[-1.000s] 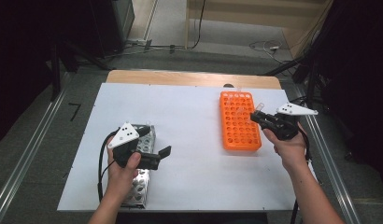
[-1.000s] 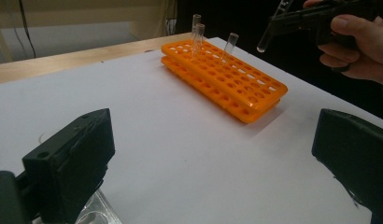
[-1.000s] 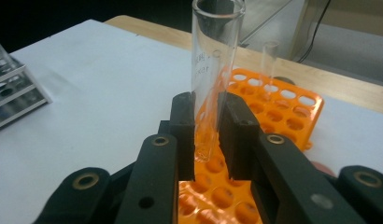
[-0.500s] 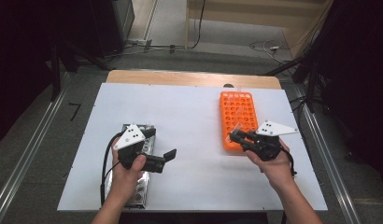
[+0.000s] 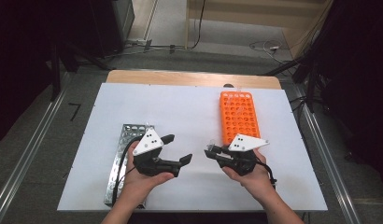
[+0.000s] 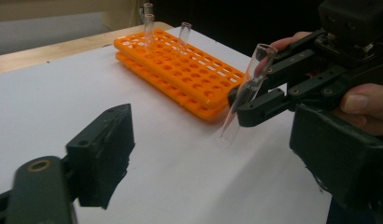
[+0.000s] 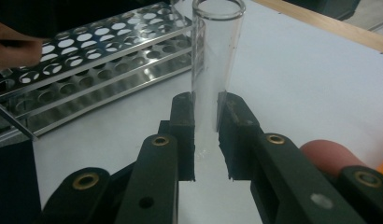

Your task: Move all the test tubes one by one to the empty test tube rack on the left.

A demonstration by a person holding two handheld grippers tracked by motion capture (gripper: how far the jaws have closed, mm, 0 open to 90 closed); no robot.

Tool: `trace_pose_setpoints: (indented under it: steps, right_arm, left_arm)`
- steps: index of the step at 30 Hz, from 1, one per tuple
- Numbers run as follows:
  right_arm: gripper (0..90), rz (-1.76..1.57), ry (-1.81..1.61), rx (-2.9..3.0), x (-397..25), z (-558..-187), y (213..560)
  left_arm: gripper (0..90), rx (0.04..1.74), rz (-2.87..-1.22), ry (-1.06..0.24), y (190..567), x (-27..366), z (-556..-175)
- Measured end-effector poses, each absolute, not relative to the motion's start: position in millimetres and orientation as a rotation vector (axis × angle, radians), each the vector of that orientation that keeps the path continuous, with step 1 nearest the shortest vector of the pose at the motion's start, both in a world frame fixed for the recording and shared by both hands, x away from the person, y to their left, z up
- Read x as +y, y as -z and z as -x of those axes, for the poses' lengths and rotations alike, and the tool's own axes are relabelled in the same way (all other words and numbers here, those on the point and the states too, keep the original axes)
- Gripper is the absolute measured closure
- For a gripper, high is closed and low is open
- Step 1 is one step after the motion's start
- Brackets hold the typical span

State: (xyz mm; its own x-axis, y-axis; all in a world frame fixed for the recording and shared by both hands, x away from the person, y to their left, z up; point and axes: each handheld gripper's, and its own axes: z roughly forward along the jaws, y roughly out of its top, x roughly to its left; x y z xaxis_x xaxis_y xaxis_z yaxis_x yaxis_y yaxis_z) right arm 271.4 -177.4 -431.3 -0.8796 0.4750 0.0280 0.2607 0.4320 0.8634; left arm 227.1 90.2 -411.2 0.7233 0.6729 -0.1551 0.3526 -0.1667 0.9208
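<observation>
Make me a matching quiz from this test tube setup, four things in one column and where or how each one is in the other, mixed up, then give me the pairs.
Things
1. glass tube
2. orange rack
3. metal rack
4. left gripper

States
A. jaws apart, holding nothing
B. partly under the person's left forearm
C. clamped in the right gripper
D. a few tubes stand at its far end

Pairs: 1-C, 2-D, 3-B, 4-A
</observation>
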Motion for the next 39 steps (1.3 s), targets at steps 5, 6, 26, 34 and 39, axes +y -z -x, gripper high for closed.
trace_pose_setpoints:
  steps: [5, 6, 26, 34, 39]
  right_arm:
    - [74.3, -0.616, -1.431, 2.494, -167.2, -265.9, 433.1]
    - [74.3, -0.606, -1.434, 2.497, -165.5, -264.9, 433.3]
    - [74.3, -0.536, -1.441, 2.542, -149.8, -252.0, 434.9]
    - [73.9, -0.544, -1.446, 2.539, -150.5, -252.7, 434.6]
    - [63.4, -0.550, -1.493, 2.567, -155.6, -257.6, 434.6]
  left_arm:
    - [30.6, 0.775, -1.780, -0.316, 410.8, 79.6, -226.9]
    - [33.2, 0.770, -1.781, -0.316, 410.8, 77.0, -226.6]
    - [74.2, 0.712, -1.849, -0.375, 413.7, 52.8, -223.5]
    - [76.2, 0.716, -1.849, -0.387, 412.4, 54.1, -224.6]
    - [76.2, 0.717, -1.840, -0.391, 410.3, 55.6, -225.7]
